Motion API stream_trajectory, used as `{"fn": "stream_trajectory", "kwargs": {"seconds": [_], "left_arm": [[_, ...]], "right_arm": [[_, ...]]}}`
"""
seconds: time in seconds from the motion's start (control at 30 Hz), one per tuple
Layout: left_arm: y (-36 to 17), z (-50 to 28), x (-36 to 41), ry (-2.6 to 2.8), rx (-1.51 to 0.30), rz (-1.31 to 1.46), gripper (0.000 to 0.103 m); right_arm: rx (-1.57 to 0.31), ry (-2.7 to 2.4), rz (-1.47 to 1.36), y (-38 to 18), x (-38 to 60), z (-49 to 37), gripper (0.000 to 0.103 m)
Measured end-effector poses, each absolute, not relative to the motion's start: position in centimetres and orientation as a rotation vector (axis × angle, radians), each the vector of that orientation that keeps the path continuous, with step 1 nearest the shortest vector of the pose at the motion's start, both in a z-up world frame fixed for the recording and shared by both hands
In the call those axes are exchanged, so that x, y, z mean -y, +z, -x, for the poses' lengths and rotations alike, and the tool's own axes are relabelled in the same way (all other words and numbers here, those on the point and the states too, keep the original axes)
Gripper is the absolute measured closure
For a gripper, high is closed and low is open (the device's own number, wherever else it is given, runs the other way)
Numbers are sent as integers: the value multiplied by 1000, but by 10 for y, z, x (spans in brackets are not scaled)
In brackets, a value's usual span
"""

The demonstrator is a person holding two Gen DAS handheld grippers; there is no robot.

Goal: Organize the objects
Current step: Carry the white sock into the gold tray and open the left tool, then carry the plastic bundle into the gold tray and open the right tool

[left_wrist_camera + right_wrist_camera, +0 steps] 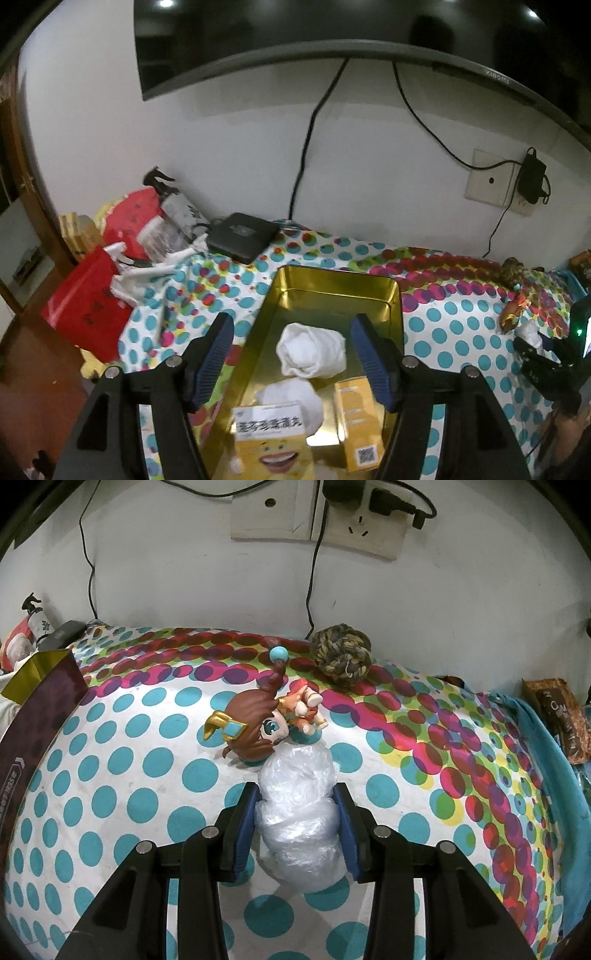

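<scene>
Right gripper [297, 808] clamped on crumpled plastic wad [299, 812], left gripper [291, 354] spread empty above gold tin [395, 295]; slippery film liable to slide free, toppling adjacent figurine [266, 720].

Both views are lit by indoor light from above: two ceiling lamps glare as white spots in the dark television screen [332, 26] on the wall. The left wrist view is dimmer and slightly soft, with a yellowish sheen inside the gold tin [332, 295] (its walls mirror the light). The right wrist view is brighter and sharper; the crumpled plastic bag [299, 812] shows pale highlights and the figurine [266, 720] casts a short soft shadow on the dotted cloth [129, 775]. Fisheye distortion bends straight lines strongly, and black vignetting fills every corner
</scene>
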State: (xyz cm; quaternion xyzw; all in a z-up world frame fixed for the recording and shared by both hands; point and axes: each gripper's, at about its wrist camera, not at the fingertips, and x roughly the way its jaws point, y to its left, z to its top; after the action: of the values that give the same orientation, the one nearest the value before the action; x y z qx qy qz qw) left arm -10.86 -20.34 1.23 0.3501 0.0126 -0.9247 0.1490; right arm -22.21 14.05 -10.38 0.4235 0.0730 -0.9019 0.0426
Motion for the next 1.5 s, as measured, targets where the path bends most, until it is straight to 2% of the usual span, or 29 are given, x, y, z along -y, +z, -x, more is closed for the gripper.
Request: {"fn": "stream_trajectory", "kwargs": {"seconds": [0.17, 0.3, 0.53, 0.67, 0.8, 0.93, 1.1, 1.3, 1.5], "left_arm": [[11, 89, 199, -2674, -65, -1016, 35], [5, 73, 186, -2669, -21, -1008, 35], [-7, 36, 173, -2699, -115, -989, 35], [-12, 15, 168, -2686, -17, -935, 35], [-17, 5, 181, -2680, -87, -955, 35], [-23, 0, 196, -2641, -121, -959, 35], [-30, -5, 211, -2619, -146, -999, 35], [-32, -14, 224, -2601, -173, -984, 35], [-34, -17, 232, -2590, -189, -977, 35]], "right_arm": [[-207, -2782, -1261, -101, -140, 219, 64], [-212, -2806, -1223, -98, -141, 215, 65], [-179, -2844, -1046, -83, -144, 199, 64], [-204, -2816, -999, -80, -137, 192, 64], [-115, -2748, -973, -69, -121, 184, 64], [-44, -2615, -882, -36, -77, 175, 64], [-93, -2452, -800, -11, -1, 159, 63], [-177, -2301, -794, -13, 78, 143, 64], [-235, -2257, -811, -25, 107, 134, 69]]}}
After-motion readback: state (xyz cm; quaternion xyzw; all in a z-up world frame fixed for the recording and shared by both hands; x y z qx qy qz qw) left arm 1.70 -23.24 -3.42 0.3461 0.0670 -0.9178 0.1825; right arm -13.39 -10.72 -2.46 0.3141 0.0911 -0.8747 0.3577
